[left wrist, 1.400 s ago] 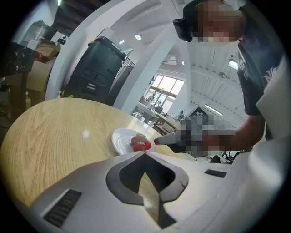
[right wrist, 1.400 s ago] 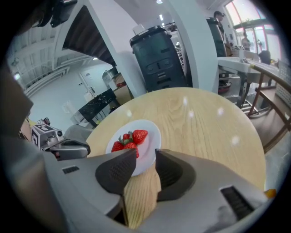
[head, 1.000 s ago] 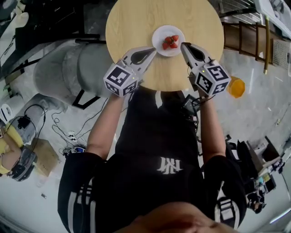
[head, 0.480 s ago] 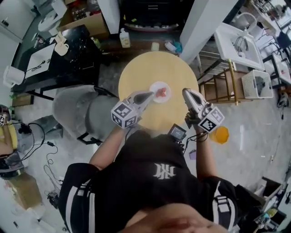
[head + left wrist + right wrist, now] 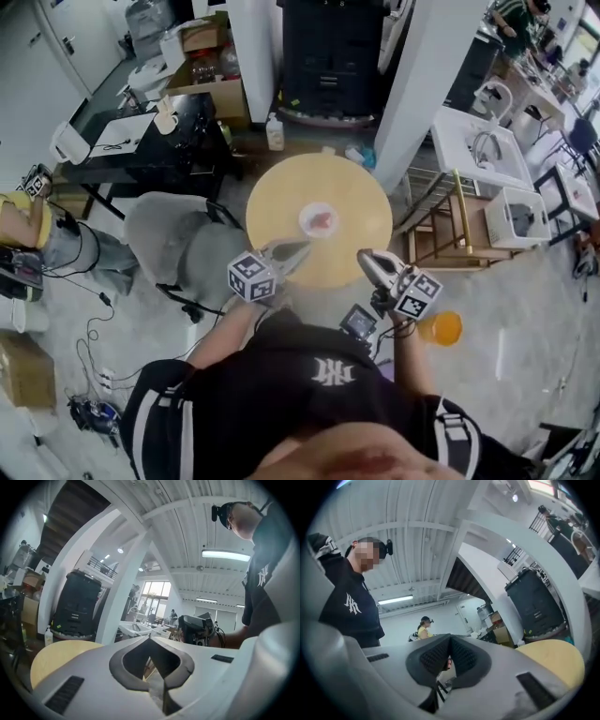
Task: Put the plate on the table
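The round wooden surface occupies the centre of the frame, and the white plate rests on it, carrying red fruit. The left gripper and right gripper sit at the surface's lower edge, apart from the plate. The jaws of both are closed and empty.

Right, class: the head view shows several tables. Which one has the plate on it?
The round, pale wooden table in the middle of the view: the white plate sits near its centre. The black desk at upper left is rectangular.
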